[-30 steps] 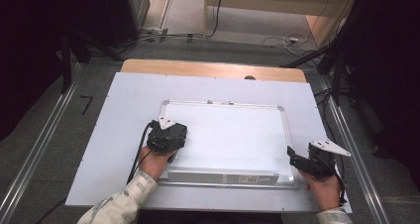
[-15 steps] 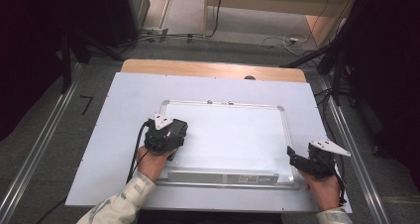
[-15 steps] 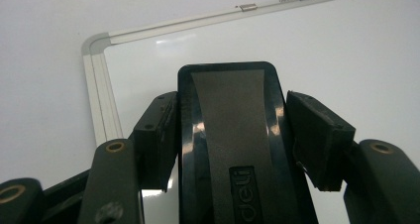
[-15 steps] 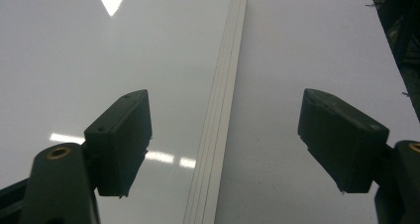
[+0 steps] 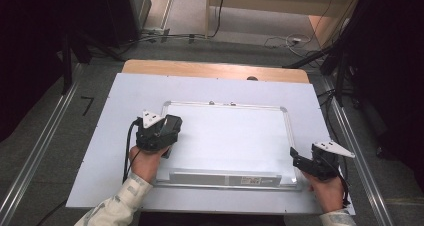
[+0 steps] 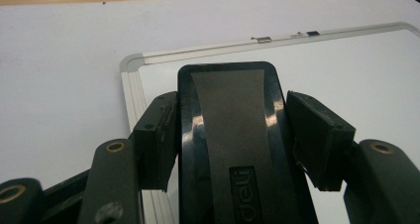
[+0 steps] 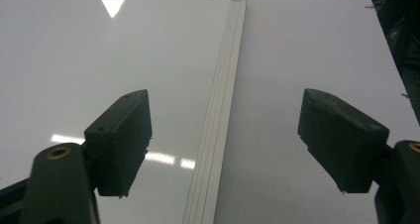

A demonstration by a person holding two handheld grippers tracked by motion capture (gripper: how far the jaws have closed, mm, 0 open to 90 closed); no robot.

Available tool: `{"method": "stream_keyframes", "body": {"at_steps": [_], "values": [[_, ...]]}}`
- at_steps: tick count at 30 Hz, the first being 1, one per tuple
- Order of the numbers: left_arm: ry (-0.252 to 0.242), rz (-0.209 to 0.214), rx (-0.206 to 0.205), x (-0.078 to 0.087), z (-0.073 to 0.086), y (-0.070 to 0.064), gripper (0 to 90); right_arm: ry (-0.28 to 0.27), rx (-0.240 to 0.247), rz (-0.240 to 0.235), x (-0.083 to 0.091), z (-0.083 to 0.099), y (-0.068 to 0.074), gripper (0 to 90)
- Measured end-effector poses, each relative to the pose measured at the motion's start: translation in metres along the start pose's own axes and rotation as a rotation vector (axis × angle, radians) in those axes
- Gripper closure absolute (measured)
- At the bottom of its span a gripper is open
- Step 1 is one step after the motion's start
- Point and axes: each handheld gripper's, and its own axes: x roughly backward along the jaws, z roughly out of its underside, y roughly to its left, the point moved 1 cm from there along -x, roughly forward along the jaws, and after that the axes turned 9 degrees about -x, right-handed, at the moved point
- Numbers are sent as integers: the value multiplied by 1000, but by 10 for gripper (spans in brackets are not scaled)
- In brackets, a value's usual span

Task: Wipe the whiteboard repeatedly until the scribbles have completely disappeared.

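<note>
On the left part of the whiteboard (image 5: 235, 136), the left tool (image 6: 233, 135) grips a black eraser (image 6: 230, 130) by its long sides. The eraser looks light and stiff, with a glossy, perhaps slippery shell and a grey middle band. The right tool (image 7: 223, 149) stands open over the board's right frame.

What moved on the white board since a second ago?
The left claw, shut on the black eraser, slid a little farther from the person and toward the board's left edge, carrying the eraser over the whiteboard. Nothing was picked up or let go. The right claw stayed open at the board's near right corner, and the whiteboard did not shift.
</note>
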Motion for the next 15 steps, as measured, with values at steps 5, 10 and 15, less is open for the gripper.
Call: {"method": "stream_keyframes", "body": {"at_steps": [5,10,15], "values": [[-3,-4,5,0,0,2,399,0,0,0,0,0,0,196],[-6,-6,10,1,0,3,399,0,2,0,0,0,0,196],[-8,-9,15,1,0,3,399,0,2,0,0,0,0,196]]}}
